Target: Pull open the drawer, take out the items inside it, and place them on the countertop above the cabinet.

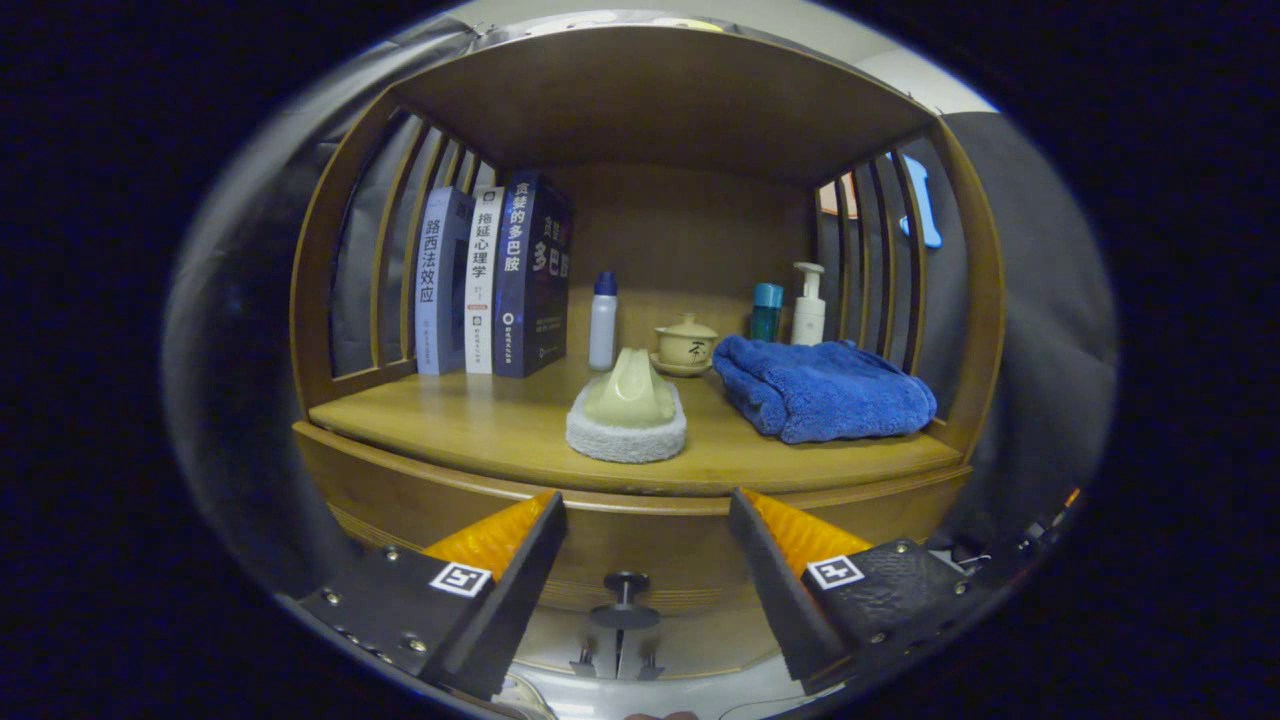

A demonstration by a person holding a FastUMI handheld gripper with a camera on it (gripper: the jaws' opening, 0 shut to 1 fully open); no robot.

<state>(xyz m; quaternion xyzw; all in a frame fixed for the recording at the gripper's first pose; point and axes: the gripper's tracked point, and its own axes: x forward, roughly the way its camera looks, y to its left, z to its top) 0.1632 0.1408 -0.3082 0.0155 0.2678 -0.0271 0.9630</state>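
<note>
Our gripper [647,520] sits with its fingers spread wide and nothing between them, facing the wooden cabinet. Between and just below the fingertips we see the drawer knob [625,585], a small dark knob standing out of the curved drawer front [640,545], which looks closed. On the countertop [480,425] beyond the fingers lie a scrubbing pad with a handle [628,410] and a folded blue towel [820,388]. We judge the scene fits either a drawer waiting to be pulled or one emptied and shut again.
</note>
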